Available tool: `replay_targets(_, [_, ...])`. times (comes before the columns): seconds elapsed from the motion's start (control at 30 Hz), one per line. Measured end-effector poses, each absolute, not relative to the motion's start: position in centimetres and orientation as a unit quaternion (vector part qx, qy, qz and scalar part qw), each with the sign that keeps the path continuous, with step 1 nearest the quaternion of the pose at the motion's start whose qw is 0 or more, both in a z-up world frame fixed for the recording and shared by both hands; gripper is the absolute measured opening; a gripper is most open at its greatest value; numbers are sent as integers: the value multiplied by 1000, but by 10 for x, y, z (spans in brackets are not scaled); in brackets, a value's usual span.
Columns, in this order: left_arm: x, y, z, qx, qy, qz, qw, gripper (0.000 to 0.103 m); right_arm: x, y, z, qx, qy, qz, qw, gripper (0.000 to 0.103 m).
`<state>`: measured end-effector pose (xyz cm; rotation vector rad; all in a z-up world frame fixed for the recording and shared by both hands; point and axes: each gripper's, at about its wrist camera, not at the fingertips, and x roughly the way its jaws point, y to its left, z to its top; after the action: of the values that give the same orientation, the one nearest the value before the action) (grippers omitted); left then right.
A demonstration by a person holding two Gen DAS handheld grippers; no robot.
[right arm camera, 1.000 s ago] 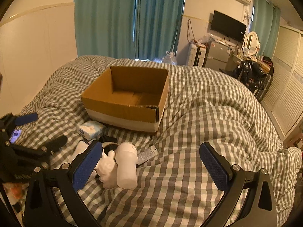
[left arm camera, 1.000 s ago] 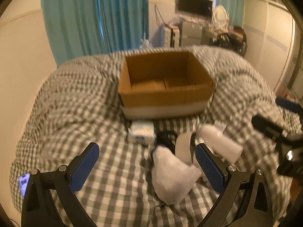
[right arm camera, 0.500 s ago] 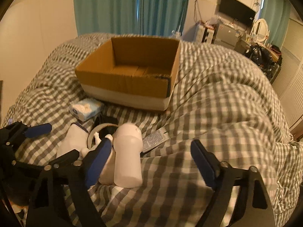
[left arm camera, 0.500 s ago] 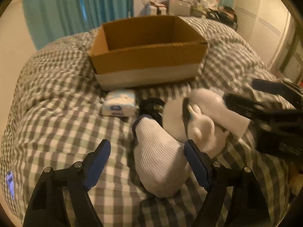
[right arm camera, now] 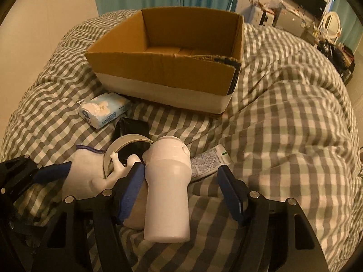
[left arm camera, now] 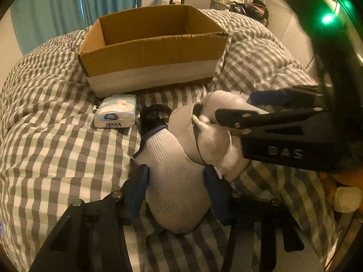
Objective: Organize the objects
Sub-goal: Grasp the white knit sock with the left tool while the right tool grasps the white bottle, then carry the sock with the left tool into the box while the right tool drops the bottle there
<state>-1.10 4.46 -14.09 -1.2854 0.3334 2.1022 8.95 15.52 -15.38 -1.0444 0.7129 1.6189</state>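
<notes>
Your left tool sits at 6 o'clock in its own view, its blue pads pressed against both sides of the white sock, which lies on the checked bed cover; the pads pinch the sock's lower half. Just past the sock, toward 1 o'clock, a tape roll leans against a white figurine, and a black object lies at 12 o'clock from the sock's cuff. A tissue pack marked Vinda rests at 11 o'clock, touching the foot of the open cardboard box, which stands at 12 o'clock, well back on the bed.

Your right tool is spread wide at 6 o'clock in its view, straddling the white bottle, which lies on its side. The left pad is touching or nearly touching the bottle's shoulder; the right pad stands clear of it. A printed sachet lies just beside the bottle at 2 o'clock. In this view the tape roll and figurine sit at 10 o'clock from the bottle, and the box stands at 12 o'clock.
</notes>
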Motion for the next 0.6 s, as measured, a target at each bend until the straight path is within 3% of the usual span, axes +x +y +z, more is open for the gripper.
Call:
replay_targets(0.07, [-12, 43, -136, -484, 126, 805, 319, 45, 87, 160, -159, -448, 296, 667, 517, 67])
replay_targets(0.1, [-12, 43, -135, -481, 127, 808, 316, 44, 84, 161, -161, -456, 294, 665, 513, 62])
replay_targets(0.13, [-12, 43, -133, -478, 129, 809, 316, 44, 80, 162, -163, -460, 291, 668, 508, 47])
replay_targets(0.17, [-12, 43, -132, -476, 132, 811, 314, 44, 78, 163, -165, -460, 291, 671, 503, 44])
replay_targets(0.6, [-28, 42, -95, -415, 154, 853, 276, 40, 85, 151, -122, -417, 241, 690, 540, 44])
